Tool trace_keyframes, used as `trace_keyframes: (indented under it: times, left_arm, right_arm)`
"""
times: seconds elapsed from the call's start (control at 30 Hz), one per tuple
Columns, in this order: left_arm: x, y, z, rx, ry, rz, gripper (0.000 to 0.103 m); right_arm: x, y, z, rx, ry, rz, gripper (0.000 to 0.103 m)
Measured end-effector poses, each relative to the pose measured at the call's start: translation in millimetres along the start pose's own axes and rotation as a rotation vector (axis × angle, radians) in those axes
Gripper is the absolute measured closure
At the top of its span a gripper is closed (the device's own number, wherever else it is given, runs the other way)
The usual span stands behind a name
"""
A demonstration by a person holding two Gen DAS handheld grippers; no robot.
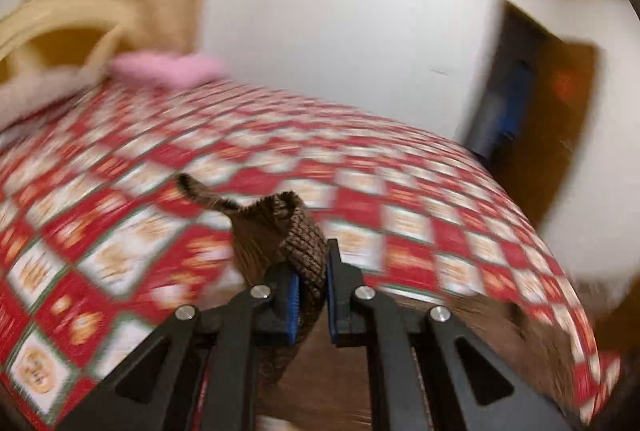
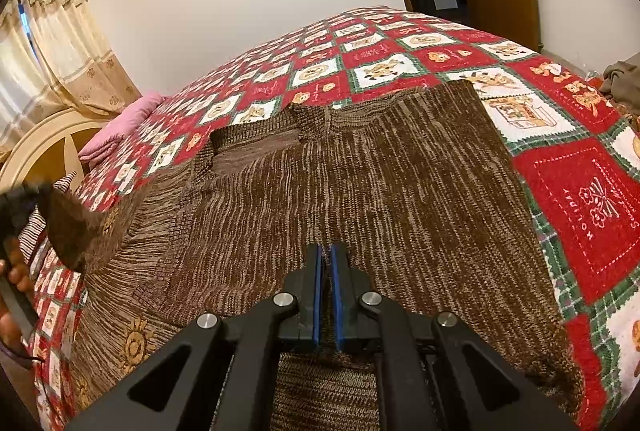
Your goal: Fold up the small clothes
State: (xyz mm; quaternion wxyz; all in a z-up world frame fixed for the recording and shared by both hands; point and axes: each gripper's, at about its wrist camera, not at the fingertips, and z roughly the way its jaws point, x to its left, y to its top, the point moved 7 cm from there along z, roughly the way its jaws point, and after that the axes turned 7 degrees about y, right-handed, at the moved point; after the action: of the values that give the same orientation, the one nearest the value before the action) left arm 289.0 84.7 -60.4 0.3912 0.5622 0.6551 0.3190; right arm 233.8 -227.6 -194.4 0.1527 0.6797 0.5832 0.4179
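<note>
— Where's the brown knit sweater?

— Spread flat on the quilt. My left tongs pinch a lifted edge of it; my right tongs are narrow, nipping the hem nearest me

— Which step?

— Starting a fold, I'd judge: next, carry that edge across the sweater

— Views differ?

— Only the right shows the whole garment; the left is blurred

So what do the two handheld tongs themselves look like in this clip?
Both look alike: the left tongs and right tongs have matte black angular linkage arms with triangular cut-outs, round silver pivot bolts and ribbed blue pads lining the inner finger faces. No cables, markings or sleeves are visible.
</note>
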Motion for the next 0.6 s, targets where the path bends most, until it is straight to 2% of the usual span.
trace_keyframes:
  times: [0.1, 0.17, 0.23, 0.27, 0.37, 0.47, 0.53, 0.6]
  left_arm:
    - [-80, -33, -15, 0.010, -0.107, 0.169, 0.092]
    - [-120, -68, -18, 0.030, -0.136, 0.281, 0.092]
    - [-137, -95, -15, 0.067, -0.137, 0.333, 0.092]
    - [-141, -110, -10, 0.113, -0.147, 0.335, 0.092]
    - [-138, -132, -3, 0.186, -0.147, 0.330, 0.092]
    - [-130, -141, -10, 0.241, -0.169, 0.310, 0.076]
    - [-119, -147, -18, 0.280, -0.185, 0.272, 0.029]
    - [-99, -143, -26, 0.248, -0.189, 0.221, 0.021]
  right_arm:
    - [0, 0, 0, -0.001, 0.004, 0.003, 0.098]
    - [0, -1, 0, -0.001, 0.005, 0.004, 0.098]
    - [0, -1, -1, -0.002, 0.007, 0.005, 0.098]
    - [0, -1, -1, -0.002, 0.008, 0.006, 0.098]
    - [-1, -1, -1, -0.004, 0.012, 0.009, 0.098]
    - [-1, -1, -1, -0.004, 0.011, 0.009, 0.098]
    - [-2, -1, -1, -0.002, 0.011, 0.008, 0.098]
    - [-2, -1, -2, 0.000, 0.012, 0.013, 0.098]
